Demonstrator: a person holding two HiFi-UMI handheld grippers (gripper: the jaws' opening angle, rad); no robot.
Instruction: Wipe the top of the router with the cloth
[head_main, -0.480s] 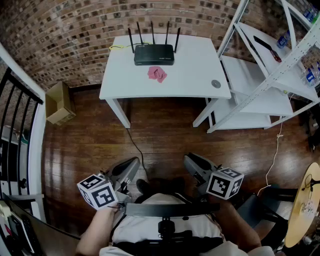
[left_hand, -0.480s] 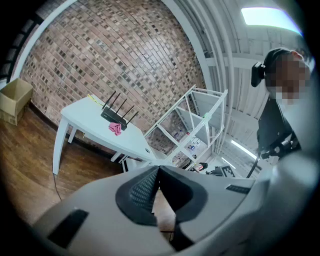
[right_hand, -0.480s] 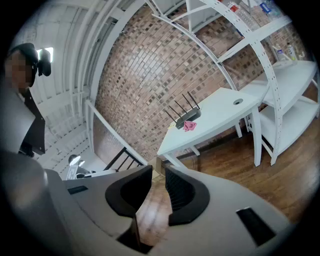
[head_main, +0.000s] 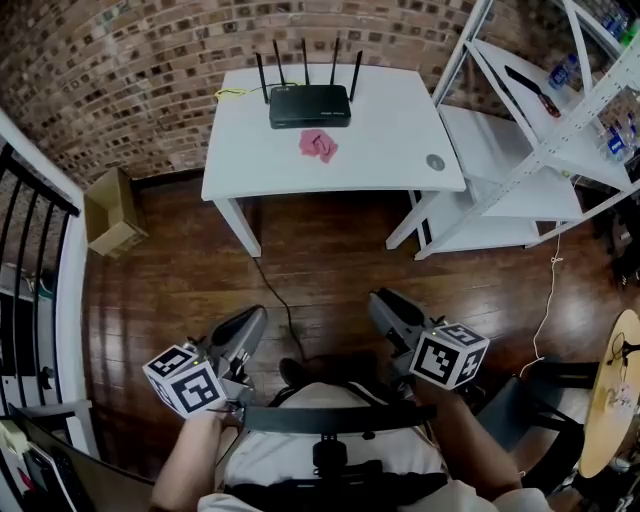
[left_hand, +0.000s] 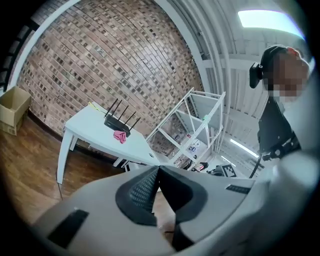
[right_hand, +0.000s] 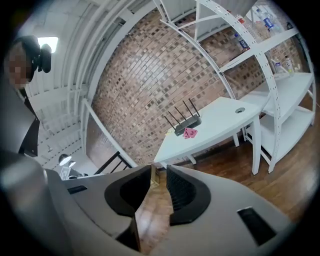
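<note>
A black router (head_main: 309, 106) with several upright antennas stands at the back of the white table (head_main: 400, 150), by the brick wall. A crumpled pink cloth (head_main: 318, 146) lies just in front of it. Both grippers are held low near the person's body, far from the table, over the wooden floor. My left gripper (head_main: 250, 320) is shut and empty, and my right gripper (head_main: 385, 303) is shut and empty too. The left gripper view shows the jaw tips (left_hand: 158, 169) meeting, with the router (left_hand: 116, 121) and cloth (left_hand: 119, 136) far off. In the right gripper view the right gripper (right_hand: 159, 170) points toward the router (right_hand: 187, 126) and cloth (right_hand: 190, 133).
White metal shelving (head_main: 530, 130) stands right of the table. A cardboard box (head_main: 110, 212) sits on the floor at the left, near a black railing (head_main: 30, 250). A cable (head_main: 270, 290) trails across the floor. A small round disc (head_main: 435, 162) lies on the table's right side.
The left gripper has drifted slightly to the left. The right gripper, router and cloth stay where they were.
</note>
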